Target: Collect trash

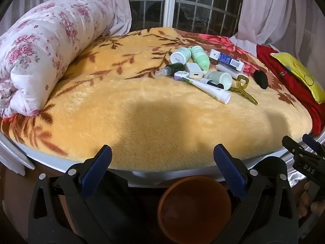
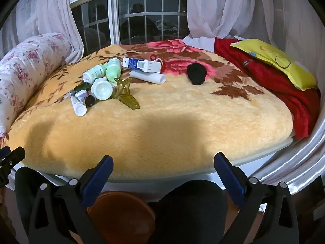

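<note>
A heap of small items lies on the yellow blanket point(image 1: 142, 105): green and white bottles point(image 1: 198, 58), a blue and white box point(image 1: 226, 59), a white tube point(image 1: 213, 90), a green hair claw point(image 1: 242, 88) and a black lump point(image 1: 261, 78). The right wrist view shows the same bottles point(image 2: 105, 71), box point(image 2: 142, 64), claw point(image 2: 125, 94) and black lump point(image 2: 196, 74). My left gripper point(image 1: 162, 154) hangs open at the bed's near edge, nothing between its fingers. My right gripper point(image 2: 163, 162) is open too, also empty. An orange bin point(image 1: 193, 209) stands on the floor below.
A rolled floral quilt point(image 1: 40, 46) lies along the left side of the bed. A red cloth point(image 2: 270, 79) and a yellow pillow point(image 2: 278, 61) are at the right. Curtains and a barred window point(image 2: 142, 20) stand behind. The orange bin point(image 2: 119, 215) sits under the near edge.
</note>
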`<action>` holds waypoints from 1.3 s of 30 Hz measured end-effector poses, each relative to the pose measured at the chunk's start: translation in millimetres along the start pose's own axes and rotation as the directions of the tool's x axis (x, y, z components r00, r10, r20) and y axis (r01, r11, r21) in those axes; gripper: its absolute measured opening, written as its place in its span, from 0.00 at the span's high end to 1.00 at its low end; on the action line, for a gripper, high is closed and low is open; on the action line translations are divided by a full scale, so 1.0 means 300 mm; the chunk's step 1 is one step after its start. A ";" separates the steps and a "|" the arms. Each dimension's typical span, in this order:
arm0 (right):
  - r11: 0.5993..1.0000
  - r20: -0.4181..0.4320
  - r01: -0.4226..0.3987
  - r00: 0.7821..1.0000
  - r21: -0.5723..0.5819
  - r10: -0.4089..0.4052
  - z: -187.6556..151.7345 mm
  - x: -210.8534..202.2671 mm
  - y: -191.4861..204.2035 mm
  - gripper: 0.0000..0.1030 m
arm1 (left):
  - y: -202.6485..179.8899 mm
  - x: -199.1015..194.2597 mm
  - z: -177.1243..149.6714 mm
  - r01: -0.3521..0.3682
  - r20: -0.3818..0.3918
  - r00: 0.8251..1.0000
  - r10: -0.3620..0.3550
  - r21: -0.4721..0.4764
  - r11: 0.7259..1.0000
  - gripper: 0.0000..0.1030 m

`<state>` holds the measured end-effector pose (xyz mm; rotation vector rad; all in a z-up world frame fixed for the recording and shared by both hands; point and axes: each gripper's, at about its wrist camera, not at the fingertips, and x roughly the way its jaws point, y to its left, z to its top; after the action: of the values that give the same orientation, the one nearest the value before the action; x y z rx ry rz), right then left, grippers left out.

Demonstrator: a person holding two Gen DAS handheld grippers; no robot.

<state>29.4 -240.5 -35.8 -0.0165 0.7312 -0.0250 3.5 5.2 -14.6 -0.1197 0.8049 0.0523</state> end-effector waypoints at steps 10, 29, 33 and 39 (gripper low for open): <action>1.000 0.001 0.001 1.000 -0.003 -0.001 -0.001 0.007 -0.010 0.05 | 0.013 0.008 0.009 0.011 -0.011 1.000 -0.012 -0.010 1.000 0.05; 1.000 0.001 0.001 1.000 -0.003 -0.001 0.006 0.004 -0.003 0.05 | 0.005 0.005 0.014 0.006 -0.011 1.000 -0.006 -0.017 1.000 0.05; 1.000 -0.003 -0.003 1.000 -0.007 0.003 0.007 0.001 0.005 0.05 | 0.005 0.003 0.009 0.010 -0.012 1.000 -0.010 -0.017 1.000 0.05; 1.000 -0.002 -0.003 1.000 -0.004 0.003 0.007 0.001 0.005 0.05 | 0.008 0.003 0.011 0.009 -0.012 1.000 -0.009 -0.018 1.000 0.05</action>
<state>30.9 -239.0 -34.4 -0.0196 0.7331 -0.0209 6.3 7.9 -13.3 -0.1407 0.8158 0.0502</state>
